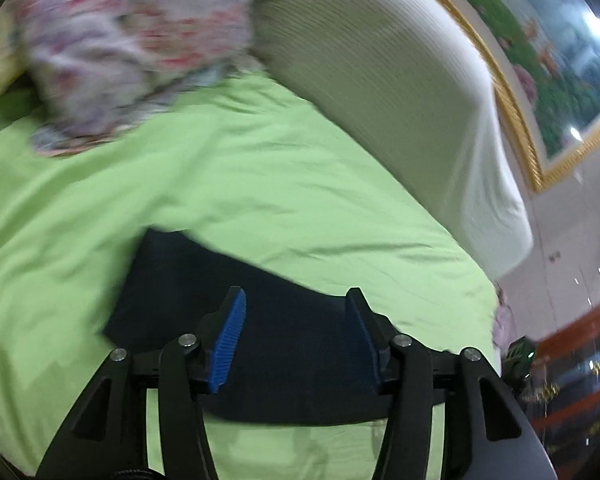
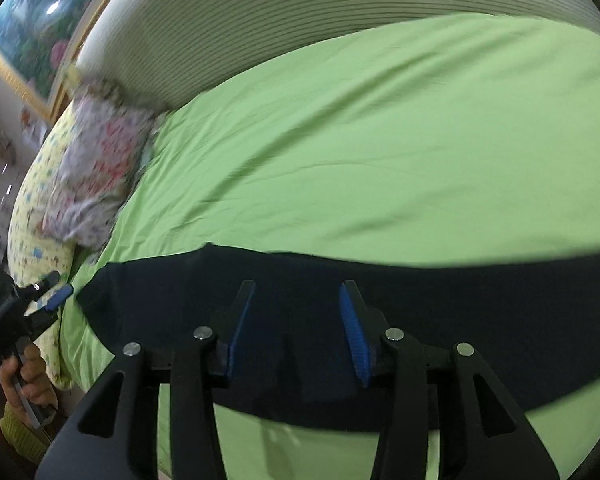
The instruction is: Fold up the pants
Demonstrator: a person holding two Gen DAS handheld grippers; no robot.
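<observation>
Dark navy pants lie flat on a light green bedsheet. In the right wrist view the pants stretch as a long dark band across the sheet. My left gripper is open and empty, hovering over one end of the pants. My right gripper is open and empty above the pants' middle. The left gripper also shows at the left edge of the right wrist view, held in a hand, beside the pants' end.
A floral pillow and a white ribbed headboard stand at the bed's far side. A framed painting hangs on the wall. A yellow patterned pillow lies at the bed's edge.
</observation>
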